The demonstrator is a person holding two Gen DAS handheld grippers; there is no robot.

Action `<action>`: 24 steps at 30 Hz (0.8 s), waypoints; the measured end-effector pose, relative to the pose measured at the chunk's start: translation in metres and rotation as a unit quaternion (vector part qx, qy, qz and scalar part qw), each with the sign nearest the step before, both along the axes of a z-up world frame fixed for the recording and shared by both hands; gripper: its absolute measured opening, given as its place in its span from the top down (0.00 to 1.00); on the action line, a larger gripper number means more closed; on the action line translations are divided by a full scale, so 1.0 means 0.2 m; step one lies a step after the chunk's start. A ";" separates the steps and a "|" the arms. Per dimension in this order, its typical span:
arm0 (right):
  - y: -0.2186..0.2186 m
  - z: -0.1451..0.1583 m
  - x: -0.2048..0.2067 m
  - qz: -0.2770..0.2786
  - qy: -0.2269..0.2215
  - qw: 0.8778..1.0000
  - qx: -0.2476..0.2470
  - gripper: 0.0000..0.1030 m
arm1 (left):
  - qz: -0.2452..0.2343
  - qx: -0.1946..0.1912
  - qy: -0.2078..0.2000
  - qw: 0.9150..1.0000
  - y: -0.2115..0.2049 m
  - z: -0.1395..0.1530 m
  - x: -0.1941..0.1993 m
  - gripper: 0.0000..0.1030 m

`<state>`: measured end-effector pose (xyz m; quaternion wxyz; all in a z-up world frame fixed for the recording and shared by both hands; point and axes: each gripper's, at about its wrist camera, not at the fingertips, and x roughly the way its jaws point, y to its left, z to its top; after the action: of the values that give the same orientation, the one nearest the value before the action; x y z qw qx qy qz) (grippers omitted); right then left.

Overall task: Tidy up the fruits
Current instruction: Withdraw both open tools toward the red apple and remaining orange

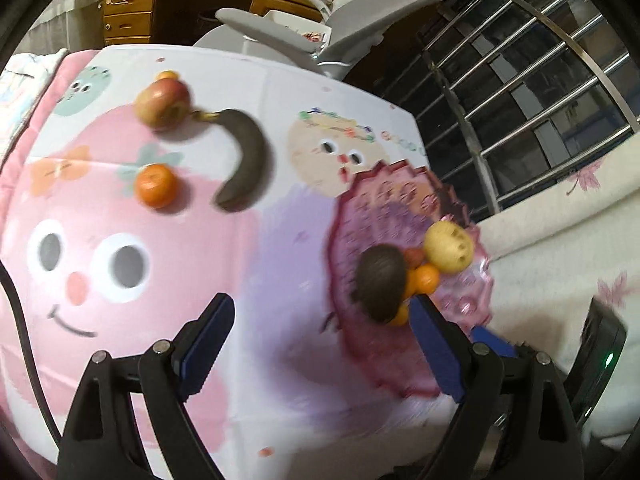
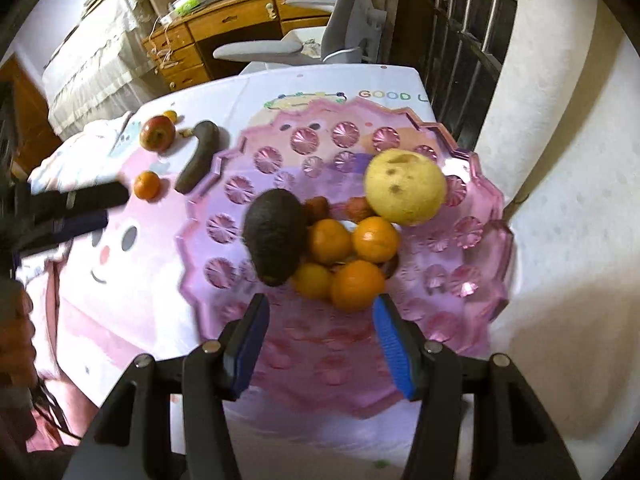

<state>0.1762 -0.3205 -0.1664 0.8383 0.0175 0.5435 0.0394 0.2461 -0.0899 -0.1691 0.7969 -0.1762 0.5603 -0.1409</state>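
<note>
Left wrist view first: my left fingers stand wide apart with nothing between them, only the printed cloth on the surface below. The pink bowl sits just beside my right-hand pad, already holding an avocado, some oranges and a yellow pear. The loose fruit all lies ahead and off to the left of these fingers: nearest a mandarin, then the dark banana, its curved length running away from me with the stem at the far end, then the apple touching that stem, and a small orange fruit peeking out behind it, too blurred to name surely.

My right fingers are part open and empty, hanging over the near rim of the bowl, well apart from the loose fruit. So the left hand is the nearer one for the mandarin, I judge.

Only the right wrist view shows the bowl's whole heap and my left gripper reaching in beside the mandarin; only the left view shows the clear cloth between fingers and fruit.
</note>
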 end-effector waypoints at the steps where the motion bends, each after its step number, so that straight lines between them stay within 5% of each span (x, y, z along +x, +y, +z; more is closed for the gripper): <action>1: 0.02 0.01 -0.01 -0.006 -0.002 1.000 0.001 0.47 | -0.004 0.003 0.001 1.000 0.05 0.00 -0.02 0.15; 13: 0.49 0.03 -0.11 -0.091 -0.004 0.994 0.056 0.47 | -0.056 0.023 -0.012 0.998 0.62 0.05 -0.12 0.15; 24: 0.94 0.07 -0.11 -0.062 -0.030 0.995 0.072 0.47 | -0.087 0.061 -0.016 0.994 0.93 0.11 -0.05 0.15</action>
<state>0.1539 -0.1325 -0.1528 0.8515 0.1101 0.5120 0.0264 0.2352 0.0970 -0.1462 0.7999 -0.0758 0.5681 -0.1782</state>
